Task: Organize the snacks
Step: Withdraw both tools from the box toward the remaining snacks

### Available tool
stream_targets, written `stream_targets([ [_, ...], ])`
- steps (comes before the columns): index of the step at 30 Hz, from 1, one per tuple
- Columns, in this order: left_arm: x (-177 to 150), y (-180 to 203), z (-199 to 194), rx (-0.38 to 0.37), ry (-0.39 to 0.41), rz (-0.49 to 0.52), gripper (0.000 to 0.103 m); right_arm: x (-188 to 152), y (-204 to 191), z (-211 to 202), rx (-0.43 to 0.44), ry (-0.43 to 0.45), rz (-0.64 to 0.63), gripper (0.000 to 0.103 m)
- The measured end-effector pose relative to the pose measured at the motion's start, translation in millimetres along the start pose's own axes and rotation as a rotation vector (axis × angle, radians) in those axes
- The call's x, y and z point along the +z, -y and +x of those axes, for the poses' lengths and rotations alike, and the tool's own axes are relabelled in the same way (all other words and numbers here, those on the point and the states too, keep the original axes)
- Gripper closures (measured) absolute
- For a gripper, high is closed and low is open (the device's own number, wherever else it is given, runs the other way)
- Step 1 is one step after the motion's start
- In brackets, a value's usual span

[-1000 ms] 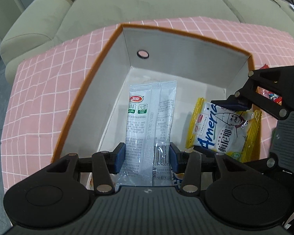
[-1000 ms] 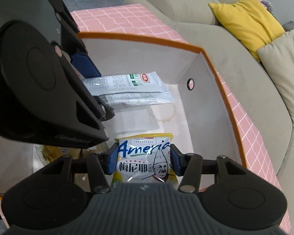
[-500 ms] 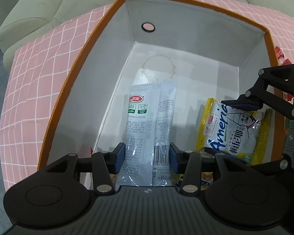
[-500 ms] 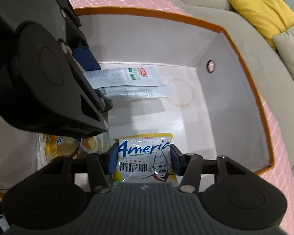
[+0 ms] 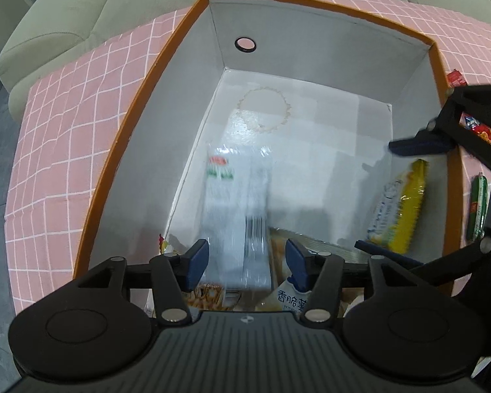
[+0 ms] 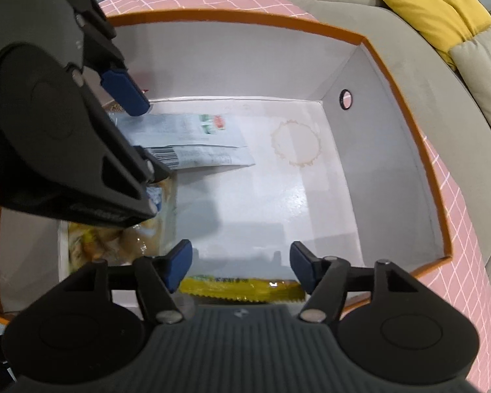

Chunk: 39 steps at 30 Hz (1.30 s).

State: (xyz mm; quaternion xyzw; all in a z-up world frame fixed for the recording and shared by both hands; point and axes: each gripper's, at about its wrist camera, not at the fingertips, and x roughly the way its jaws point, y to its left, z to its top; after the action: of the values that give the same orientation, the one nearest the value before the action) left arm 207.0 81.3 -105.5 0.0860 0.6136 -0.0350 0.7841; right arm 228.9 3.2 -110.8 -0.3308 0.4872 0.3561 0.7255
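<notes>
A: Any writing you can read on the snacks?

B: Little. In the left wrist view the silver-white packet [image 5: 235, 216] is blurred; only a red logo and green marks show near its top end, plus a barcode lower down. At the bottom centre a pale packet [image 5: 289, 299] shows three Chinese characters, 香脆薯, cut off by the gripper body. The yellow packet [image 5: 399, 206], at the right against the box wall, is turned edge-on, so its print cannot be read.

A: What is hidden or hard to make out?

B: In the right wrist view the left gripper's body covers the left part of the orange-rimmed box [image 6: 406, 104]; beneath it lies a clear bag of yellowish snacks [image 6: 114, 239], its label unreadable. Outside the box, at the right edge of the left wrist view, a green-wrapped sausage [image 5: 478, 206] and a red wrapper [image 5: 456, 78] lie on the pink checked cloth [image 5: 65, 124]; their text is too small.

A: And the fingers?

B: The left gripper [image 5: 247, 258] is opening; the silver-white packet lies between its blue pads but neither pad presses it. The right gripper [image 6: 240, 267] is opening as well; the yellow packet sits low between its fingers, only its crimped top edge visible, pads clear of it. Both packets are inside the box.
</notes>
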Motion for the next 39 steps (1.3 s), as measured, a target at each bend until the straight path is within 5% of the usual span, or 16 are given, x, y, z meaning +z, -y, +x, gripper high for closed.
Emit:
stream_targets([
  [12,-16,-1,-49,0.001,0.102,-0.038,0.038,-8,4,-51,-0.049,0.094,0.042,0.028],
  [29,-53,42,-126,-0.026,0.347,-0.101,0.038,-75,-7,-140,-0.087,0.286,0.287,0.027],
  [39,-80,81,-148,-0.153,0.451,-0.131,0.038,-139,-11,-161,-0.15,0.358,0.504,0.026],
])
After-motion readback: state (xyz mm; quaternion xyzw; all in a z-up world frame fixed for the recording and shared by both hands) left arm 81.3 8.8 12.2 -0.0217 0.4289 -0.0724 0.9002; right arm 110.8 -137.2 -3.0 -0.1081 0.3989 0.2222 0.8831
